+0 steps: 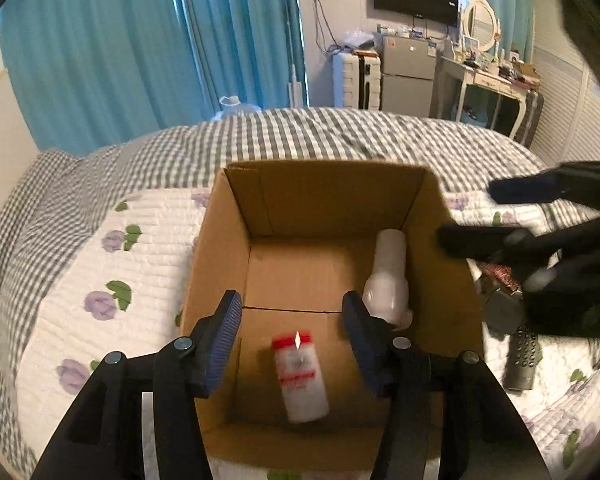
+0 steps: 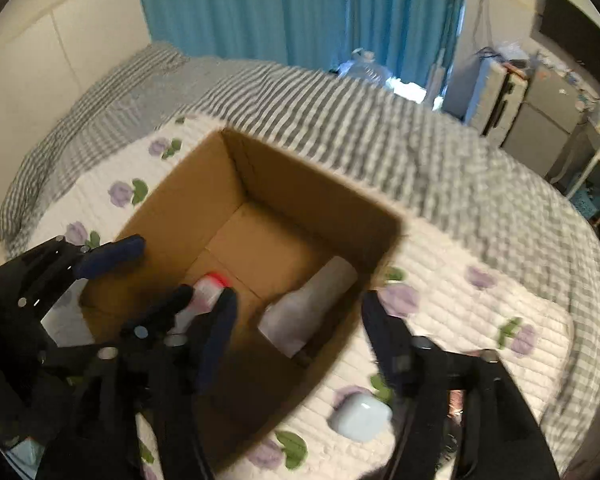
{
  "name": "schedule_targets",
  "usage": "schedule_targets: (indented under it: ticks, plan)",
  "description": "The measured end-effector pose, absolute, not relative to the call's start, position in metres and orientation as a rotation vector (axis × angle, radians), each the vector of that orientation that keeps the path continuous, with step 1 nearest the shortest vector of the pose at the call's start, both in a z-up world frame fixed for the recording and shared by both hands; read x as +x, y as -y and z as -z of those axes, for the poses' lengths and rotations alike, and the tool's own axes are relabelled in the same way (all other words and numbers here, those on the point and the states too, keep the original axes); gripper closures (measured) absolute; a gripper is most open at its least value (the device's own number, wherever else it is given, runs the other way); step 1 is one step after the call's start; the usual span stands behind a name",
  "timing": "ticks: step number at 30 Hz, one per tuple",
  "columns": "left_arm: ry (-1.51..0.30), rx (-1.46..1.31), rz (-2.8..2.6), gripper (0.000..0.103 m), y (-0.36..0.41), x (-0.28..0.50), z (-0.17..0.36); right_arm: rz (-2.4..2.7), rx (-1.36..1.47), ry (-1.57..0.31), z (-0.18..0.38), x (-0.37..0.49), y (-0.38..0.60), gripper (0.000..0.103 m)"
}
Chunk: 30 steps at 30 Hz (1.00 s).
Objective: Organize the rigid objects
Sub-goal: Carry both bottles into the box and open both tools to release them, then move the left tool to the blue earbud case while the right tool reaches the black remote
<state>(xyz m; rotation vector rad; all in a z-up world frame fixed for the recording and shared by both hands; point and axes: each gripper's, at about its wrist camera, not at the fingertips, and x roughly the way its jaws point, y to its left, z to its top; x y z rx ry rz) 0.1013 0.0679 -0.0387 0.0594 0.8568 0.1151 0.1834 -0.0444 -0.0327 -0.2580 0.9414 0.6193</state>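
Two containers already lie in the open cardboard box, which sits on the floral quilt of the bed. The larger, a white bottle, rests on its side along the box's right wall; the smaller, a red-capped white bottle, lies on the box floor, blurred. Both look like light, stiff plastic, smooth and likely slippery, so a grip across the body seems safer than at the cap. The left gripper hangs over the box, jaws spread, holding nothing. The right gripper hovers at the box's near corner, jaws also wide and empty. Outside the box, a dark remote lies on the quilt, rigid and narrow, best taken mid-length. Smallest, a pale blue case, rounded and slick-looking, would probably need a squeeze across its flat sides.
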Motion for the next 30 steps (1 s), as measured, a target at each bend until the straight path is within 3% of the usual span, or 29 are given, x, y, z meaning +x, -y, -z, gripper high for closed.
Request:
schedule_targets:
  ticks: [4, 8, 14, 21, 30]
  plan:
    - [-0.824, 0.054, -0.123, 0.041, -0.049, 0.086, 0.014, -0.571, -0.232, -0.879, -0.005, 0.169, 0.082, 0.032]
    - [-0.783, 0.047, -0.089, 0.037, -0.023, 0.074, -0.008, -0.506, -0.19, -0.827, -0.037, 0.152, 0.13, 0.024]
    - [-0.757, 0.047, -0.034, 0.036, 0.026, 0.065, -0.022, -0.397, -0.148, -0.797, -0.052, 0.125, 0.204, 0.023]
    - [-0.806, 0.041, 0.014, 0.036, 0.079, 0.063, 0.003, -0.294, -0.113, -0.849, -0.015, 0.101, 0.259, 0.023]
    - [-0.937, 0.06, 0.004, 0.036, 0.111, 0.073, 0.075, -0.252, -0.064, -0.991, 0.07, 0.103, 0.277, 0.023]
